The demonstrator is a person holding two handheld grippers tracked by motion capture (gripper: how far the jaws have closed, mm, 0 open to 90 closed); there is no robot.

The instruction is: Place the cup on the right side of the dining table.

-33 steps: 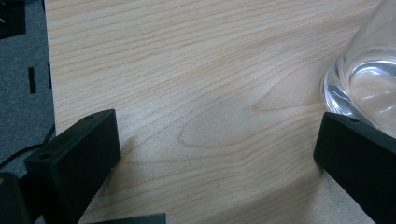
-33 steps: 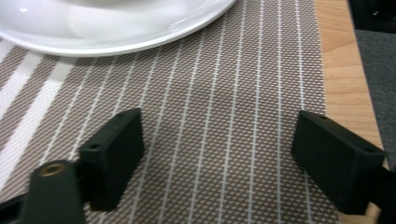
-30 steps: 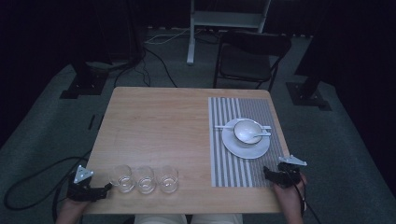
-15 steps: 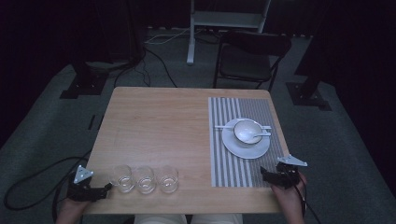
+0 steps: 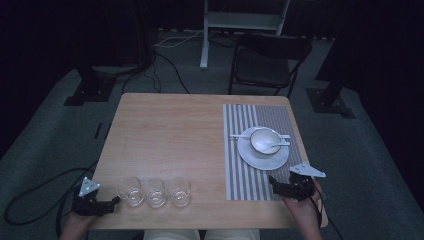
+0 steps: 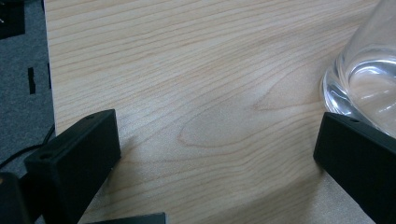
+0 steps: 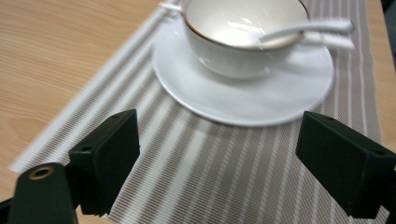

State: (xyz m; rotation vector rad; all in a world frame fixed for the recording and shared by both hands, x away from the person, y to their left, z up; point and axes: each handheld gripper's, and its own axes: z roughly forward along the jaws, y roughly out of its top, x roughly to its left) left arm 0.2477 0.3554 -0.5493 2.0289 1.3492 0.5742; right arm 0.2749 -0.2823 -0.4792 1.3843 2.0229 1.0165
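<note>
Three clear glasses stand in a row near the table's front edge: the left glass point(image 5: 130, 190), the middle glass point(image 5: 155, 192) and the right glass point(image 5: 180, 191). My left gripper point(image 5: 114, 201) is open just left of the row, and the left glass's base point(image 6: 362, 88) rises beside its right jaw. On a striped placemat point(image 5: 245, 170) sits a white plate point(image 5: 263, 157) carrying a white bowl point(image 5: 264, 139) with a white spoon point(image 5: 278, 144) in it. My right gripper point(image 5: 273, 181) is open just short of the plate point(image 7: 243, 93), over the placemat point(image 7: 196, 177).
A second white utensil point(image 5: 240, 135) lies behind the bowl across the plate. The wooden table point(image 5: 170, 135) has wide bare room in its middle and back left. A black chair point(image 5: 267, 60) stands beyond the far edge, and cables point(image 5: 30, 200) run on the floor at left.
My right gripper has crept slightly left and forward toward the plate. The left gripper and the glasses have not moved.
</note>
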